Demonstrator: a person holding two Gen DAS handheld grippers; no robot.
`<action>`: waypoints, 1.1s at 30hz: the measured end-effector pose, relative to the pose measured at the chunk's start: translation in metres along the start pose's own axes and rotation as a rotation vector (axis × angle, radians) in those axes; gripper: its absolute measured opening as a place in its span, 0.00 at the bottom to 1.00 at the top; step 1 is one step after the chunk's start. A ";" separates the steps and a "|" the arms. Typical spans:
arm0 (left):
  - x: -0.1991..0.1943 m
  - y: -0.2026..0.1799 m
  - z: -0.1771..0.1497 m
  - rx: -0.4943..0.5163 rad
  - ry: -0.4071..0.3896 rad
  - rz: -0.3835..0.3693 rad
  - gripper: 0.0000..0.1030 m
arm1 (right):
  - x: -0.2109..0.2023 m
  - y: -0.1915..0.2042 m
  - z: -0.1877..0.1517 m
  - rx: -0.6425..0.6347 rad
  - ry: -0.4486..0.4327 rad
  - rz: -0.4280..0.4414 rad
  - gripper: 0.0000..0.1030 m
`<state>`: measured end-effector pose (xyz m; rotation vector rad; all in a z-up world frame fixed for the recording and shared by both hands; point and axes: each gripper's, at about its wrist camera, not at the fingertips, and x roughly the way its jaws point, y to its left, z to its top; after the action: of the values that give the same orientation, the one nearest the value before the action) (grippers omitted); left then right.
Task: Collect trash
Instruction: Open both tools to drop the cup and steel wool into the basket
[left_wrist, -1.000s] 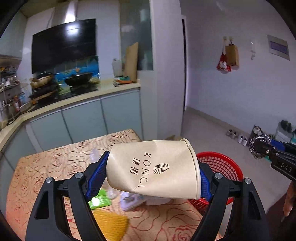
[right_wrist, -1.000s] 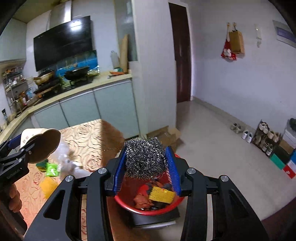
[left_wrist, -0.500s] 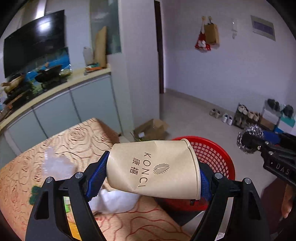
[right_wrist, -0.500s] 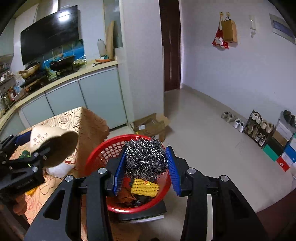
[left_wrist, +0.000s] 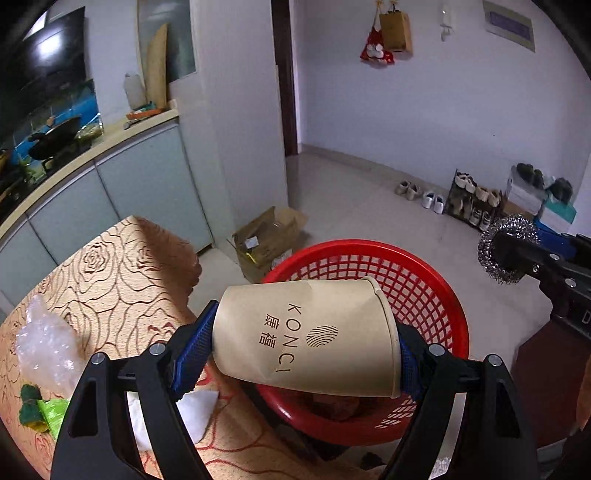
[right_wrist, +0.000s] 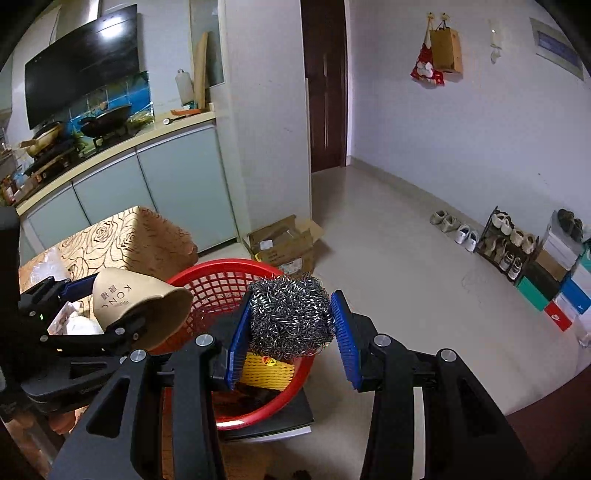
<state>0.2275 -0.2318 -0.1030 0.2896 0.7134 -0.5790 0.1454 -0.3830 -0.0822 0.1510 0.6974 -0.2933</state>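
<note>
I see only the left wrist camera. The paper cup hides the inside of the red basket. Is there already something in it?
Observer: Yes. The right wrist view shows a yellow mesh piece lying inside the red basket, with dark scraps under it.
Operator: The steel wool is only at the edge of my picture. Is it held firmly?
Observer: Yes. The right gripper has its jaws shut on both sides of the steel wool, which appears about over the basket's right rim.
Operator: What does the basket stand on?
Observer: On a flat black thing, like a book or folder. I cannot tell what is under that.
</note>
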 end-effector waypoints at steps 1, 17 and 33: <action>0.002 -0.001 0.000 0.005 0.004 -0.001 0.77 | 0.001 -0.001 0.000 0.002 0.002 -0.002 0.40; -0.004 0.003 -0.002 -0.003 0.010 -0.014 0.82 | 0.007 0.004 -0.004 -0.006 0.013 0.007 0.40; -0.045 0.048 -0.011 -0.058 -0.050 0.111 0.87 | 0.020 0.045 -0.008 -0.049 0.045 0.066 0.68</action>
<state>0.2227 -0.1701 -0.0769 0.2582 0.6602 -0.4576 0.1693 -0.3429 -0.0990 0.1345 0.7420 -0.2098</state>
